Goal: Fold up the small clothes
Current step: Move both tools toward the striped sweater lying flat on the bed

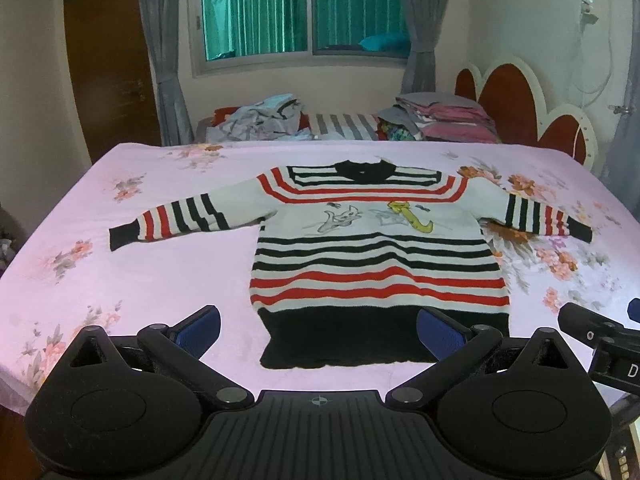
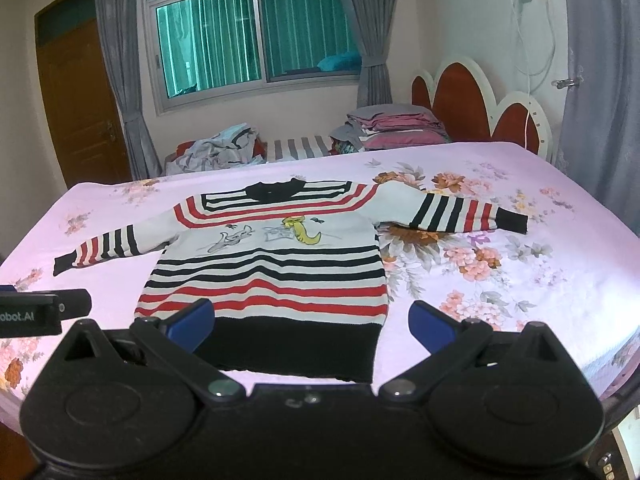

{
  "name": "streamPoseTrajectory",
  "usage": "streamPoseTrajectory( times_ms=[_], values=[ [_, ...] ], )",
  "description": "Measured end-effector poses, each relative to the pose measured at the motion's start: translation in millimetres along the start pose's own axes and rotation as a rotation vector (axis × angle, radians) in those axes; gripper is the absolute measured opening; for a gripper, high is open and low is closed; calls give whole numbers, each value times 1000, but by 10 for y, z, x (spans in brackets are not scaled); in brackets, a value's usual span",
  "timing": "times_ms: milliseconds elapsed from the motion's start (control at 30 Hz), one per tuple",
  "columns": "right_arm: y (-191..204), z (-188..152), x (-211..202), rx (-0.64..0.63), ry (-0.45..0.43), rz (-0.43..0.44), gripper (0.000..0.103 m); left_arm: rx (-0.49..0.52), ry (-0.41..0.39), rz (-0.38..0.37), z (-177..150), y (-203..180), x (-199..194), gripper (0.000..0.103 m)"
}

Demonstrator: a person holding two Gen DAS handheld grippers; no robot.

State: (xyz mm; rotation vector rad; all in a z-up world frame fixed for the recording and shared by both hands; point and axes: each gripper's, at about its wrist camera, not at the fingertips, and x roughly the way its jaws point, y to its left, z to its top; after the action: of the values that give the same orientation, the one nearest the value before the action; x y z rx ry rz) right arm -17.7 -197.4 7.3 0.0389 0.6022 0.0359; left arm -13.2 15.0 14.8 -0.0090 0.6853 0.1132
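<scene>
A small striped sweater (image 1: pixel 372 256) (image 2: pixel 272 276), white with red and black bands, a black hem and cartoon prints on the chest, lies flat on the pink floral bedsheet (image 1: pixel 152 280) (image 2: pixel 500 300) with both sleeves spread out. My left gripper (image 1: pixel 318 332) hovers open just in front of the black hem, its blue pads (image 1: pixel 200 330) wide apart and holding nothing. My right gripper (image 2: pixel 310 326) is open too, above the hem's right half, with empty blue pads (image 2: pixel 432 328). Each gripper's edge shows in the other's view.
A loose heap of clothes (image 1: pixel 264 118) (image 2: pixel 224 146) and a folded stack (image 1: pixel 448 116) (image 2: pixel 396 124) sit beyond the far edge of the bed. A red and white headboard (image 1: pixel 532 108) (image 2: pixel 480 100) stands at the right. Window, curtains and a brown door line the back wall.
</scene>
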Motion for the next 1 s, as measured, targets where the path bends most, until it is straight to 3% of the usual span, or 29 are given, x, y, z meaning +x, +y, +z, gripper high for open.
streamPoseTrajectory(
  times_ms=[1000],
  values=[
    [-86,4,44,6,8,3,103,3,21,-3,-14,-96,62,103]
  ],
)
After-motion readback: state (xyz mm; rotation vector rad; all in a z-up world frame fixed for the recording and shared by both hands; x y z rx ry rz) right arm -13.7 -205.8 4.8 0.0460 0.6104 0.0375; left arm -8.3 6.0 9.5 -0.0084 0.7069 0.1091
